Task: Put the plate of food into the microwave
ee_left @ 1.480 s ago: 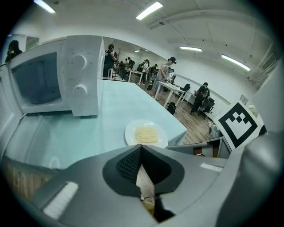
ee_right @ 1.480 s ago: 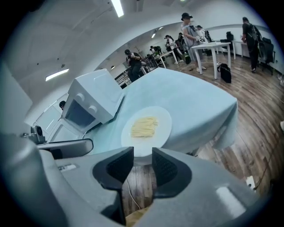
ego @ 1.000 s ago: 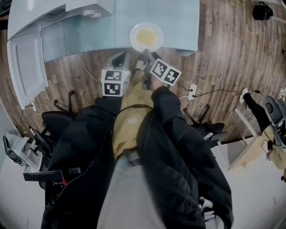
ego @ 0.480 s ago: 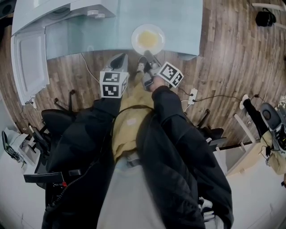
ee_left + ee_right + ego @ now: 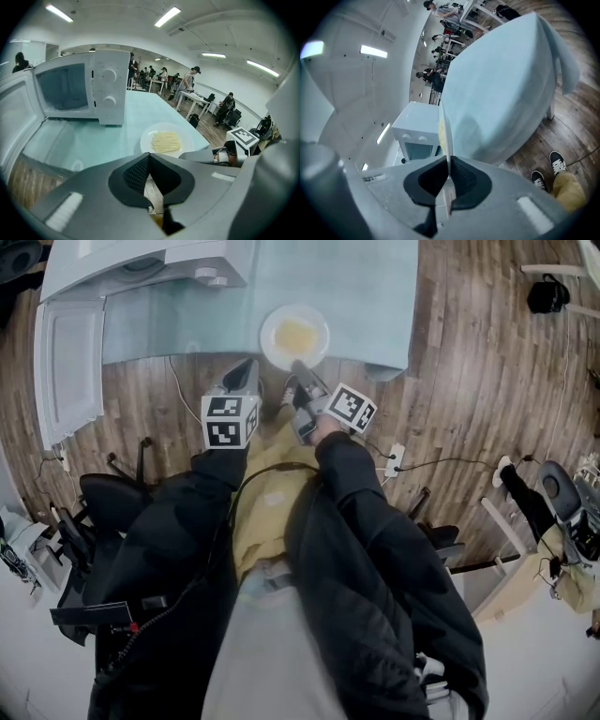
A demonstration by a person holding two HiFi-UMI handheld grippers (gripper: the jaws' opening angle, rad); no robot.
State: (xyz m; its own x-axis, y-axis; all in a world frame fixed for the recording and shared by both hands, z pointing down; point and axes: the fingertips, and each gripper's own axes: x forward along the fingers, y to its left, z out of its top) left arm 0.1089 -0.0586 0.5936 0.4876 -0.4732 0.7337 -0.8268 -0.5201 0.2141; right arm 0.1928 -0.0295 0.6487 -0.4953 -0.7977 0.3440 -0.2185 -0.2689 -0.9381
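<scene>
A white plate [image 5: 294,337] of yellow noodles sits near the front edge of the pale blue table [image 5: 375,296]. My right gripper [image 5: 298,366] is at its near rim. Its jaws have just been closing and are shut on that rim, which shows edge-on between the pads in the right gripper view [image 5: 448,161]. My left gripper [image 5: 249,367] hangs just left of the plate, off the table's edge, shut with nothing in it [image 5: 149,157]. The white microwave [image 5: 150,268] stands at the table's far left with its door [image 5: 70,371] swung open. The plate [image 5: 167,140] lies right of the microwave [image 5: 84,86].
Below the table's front edge are wooden floor, my legs and shoes [image 5: 557,161]. Black office chairs [image 5: 112,498] stand to my left. A power strip with cables [image 5: 389,460] lies at the right. People work at desks [image 5: 192,96] in the background.
The right gripper's jaws have closed onto the plate's near rim. Both grippers have risen slightly toward the table's edge, and the right one has rolled.
</scene>
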